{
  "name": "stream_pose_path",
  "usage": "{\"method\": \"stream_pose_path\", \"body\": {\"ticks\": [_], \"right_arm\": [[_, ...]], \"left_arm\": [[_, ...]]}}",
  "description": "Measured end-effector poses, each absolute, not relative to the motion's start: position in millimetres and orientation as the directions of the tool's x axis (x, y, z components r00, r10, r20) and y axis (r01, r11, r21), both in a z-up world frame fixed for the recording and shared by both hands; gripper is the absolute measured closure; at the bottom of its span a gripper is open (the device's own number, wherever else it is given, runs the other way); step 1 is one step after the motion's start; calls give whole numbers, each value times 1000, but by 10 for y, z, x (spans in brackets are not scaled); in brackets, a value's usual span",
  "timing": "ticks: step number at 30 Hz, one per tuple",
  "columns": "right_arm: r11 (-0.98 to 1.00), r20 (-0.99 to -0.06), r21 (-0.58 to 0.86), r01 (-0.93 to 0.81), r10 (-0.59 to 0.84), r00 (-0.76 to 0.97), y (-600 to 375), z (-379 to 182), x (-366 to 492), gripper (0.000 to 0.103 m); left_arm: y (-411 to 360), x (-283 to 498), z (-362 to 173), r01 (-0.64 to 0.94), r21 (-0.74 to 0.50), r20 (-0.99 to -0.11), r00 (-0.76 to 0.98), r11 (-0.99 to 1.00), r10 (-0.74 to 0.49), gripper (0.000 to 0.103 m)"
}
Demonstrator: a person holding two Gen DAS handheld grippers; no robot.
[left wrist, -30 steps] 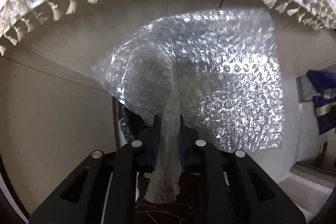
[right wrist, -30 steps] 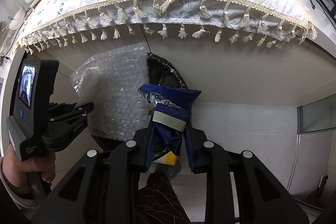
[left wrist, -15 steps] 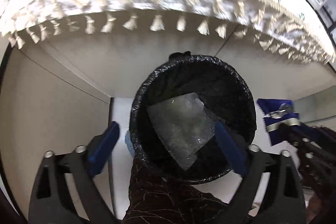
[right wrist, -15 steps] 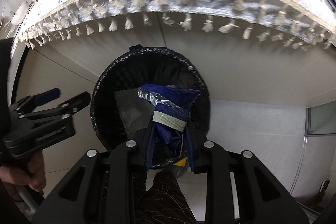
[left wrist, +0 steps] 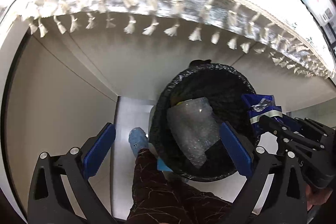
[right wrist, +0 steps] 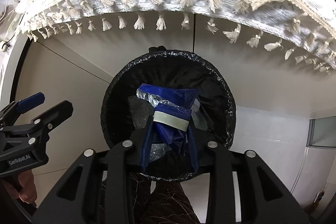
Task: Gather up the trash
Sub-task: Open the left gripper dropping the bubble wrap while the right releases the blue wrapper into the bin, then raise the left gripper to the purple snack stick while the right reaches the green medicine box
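While the crumpled blue foil snack wrapper (right wrist: 168,112) sits between the jaws of our right gripper (right wrist: 170,148), it hangs directly above the mouth of the round bin lined with a black plastic bag (right wrist: 222,81), its long axis pointing down into the opening. These jaws have just been opening a little; the blue pads stand close on either side of the wrapper, and we cannot tell whether they press it. Below it, a clear sheet of bubble wrap (left wrist: 193,127) lies slanted inside the bin, one corner near the rim. We judge that the coming move turns on that vertical line-up: the right hand is the nearer one and needs only to let go.

Our left gripper (left wrist: 166,148) has its jaws spread as wide as they go, having just been opening, with nothing between them; it sits off to the bin's left side in the right wrist view. A second ago it gripped the bubble wrap, which now rests in the bin, and the right gripper has come from beside the bin to over it.

Behind the bin hangs a white floral tablecloth with cream tassels (right wrist: 159,22) over the table.
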State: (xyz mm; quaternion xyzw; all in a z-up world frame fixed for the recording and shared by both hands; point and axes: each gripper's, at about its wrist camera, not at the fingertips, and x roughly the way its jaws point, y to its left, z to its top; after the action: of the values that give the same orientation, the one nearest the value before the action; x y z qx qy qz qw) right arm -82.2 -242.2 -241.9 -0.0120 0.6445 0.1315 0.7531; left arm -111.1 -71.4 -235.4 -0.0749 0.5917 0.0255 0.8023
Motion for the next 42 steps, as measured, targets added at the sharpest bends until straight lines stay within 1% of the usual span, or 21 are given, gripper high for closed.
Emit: {"method": "stream_pose_path", "body": {"ticks": [5, 8, 10, 12, 13, 14, 16, 18, 20, 23, 34, 42], "right_arm": [[967, -976, 152, -203, 179, 123, -2399, -2454, -790, 64], [970, -976, 148, -194, 175, 128, -2405, -2455, -778, 55], [971, -977, 151, -187, 176, 124, -2412, -2440, -772, 51], [971, -976, 150, -188, 176, 127, -2419, -2405, -772, 43], [972, -976, 142, -188, 170, 137, -2423, -2371, -766, 41], [973, -976, 134, -188, 162, 145, -2424, -2337, -762, 36], [973, -974, 126, -191, 158, 162, -2434, -2261, -756, 31], [976, -973, 115, -186, 148, 175, -2451, -2186, -749, 21], [979, -971, 112, -167, 144, 189, -2494, -2088, -741, 15], [983, -967, 105, -150, 136, 217, -2549, -1935, -733, 9], [990, -945, 86, -112, 116, 307, -2711, -1397, -688, 8], [993, -922, 59, -101, 93, 376, -2749, -1023, -544, 8]], "left_arm": [[-645, -1130, -2374, -144, -79, -957, 287, 986, -34, 6], [-633, -1109, -2392, -145, -77, -958, 284, 986, -33, 6], [-628, -1092, -2404, -146, -80, -959, 281, 986, -37, 6], [-617, -1077, -2415, -142, -81, -960, 276, 987, -39, 6], [-639, -1045, -2475, -138, -82, -960, 276, 987, -41, 6], [-660, -1012, -2498, -134, -80, -960, 277, 988, -40, 6], [-674, -997, -2471, -128, -81, -959, 279, 988, -43, 6], [-675, -979, -2427, -123, -82, -959, 280, 989, -45, 6], [-679, -985, -2345, -119, -85, -958, 284, 989, -48, 6], [-684, -982, -2234, -116, -91, -955, 293, 989, -54, 6], [-648, -917, -1688, -110, -150, -935, 340, 982, -105, 6], [-636, -748, -1384, -87, -158, -924, 365, 984, -116, 6]]}}
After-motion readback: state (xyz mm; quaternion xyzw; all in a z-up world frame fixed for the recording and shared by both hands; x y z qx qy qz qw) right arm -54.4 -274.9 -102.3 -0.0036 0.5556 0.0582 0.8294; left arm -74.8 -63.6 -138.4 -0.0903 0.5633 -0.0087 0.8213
